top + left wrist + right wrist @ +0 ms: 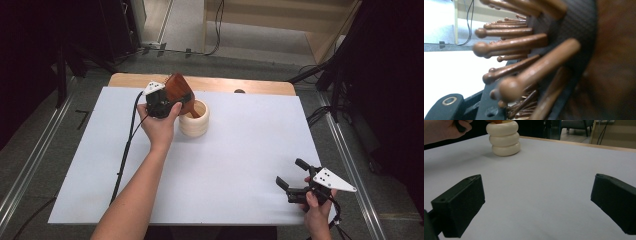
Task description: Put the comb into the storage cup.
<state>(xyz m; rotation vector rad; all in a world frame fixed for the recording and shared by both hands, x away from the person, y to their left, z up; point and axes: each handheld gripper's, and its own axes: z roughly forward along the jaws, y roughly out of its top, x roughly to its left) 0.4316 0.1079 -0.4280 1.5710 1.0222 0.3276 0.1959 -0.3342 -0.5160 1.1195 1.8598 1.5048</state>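
Wooden hairbrush [179, 90] in my left tongs [162, 102] (clenched on it) slants handle-down into the cream holder [194, 120], head up-left; my right tongs [295, 177] hang released over the desk [240, 150].

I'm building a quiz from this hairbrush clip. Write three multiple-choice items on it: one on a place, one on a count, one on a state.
1. Where is the wooden hairbrush's handle end?
A. Inside the cream holder
B. Flat on the white mat
C. Beside the right gripper

2. How many stacked rings form the cream holder?
A. One
B. Three
C. Five

3. How are the right gripper's fingers?
A. Shut on the brush
B. Shut on nothing
C. Spread apart, nothing between them

Key: 1 A, the high view shows the brush's lower end dipping into the holder's mouth while the left gripper holds it; 2 B, the right gripper view shows three rounded rings; 3 C, that view shows bare mat between the two fingers.
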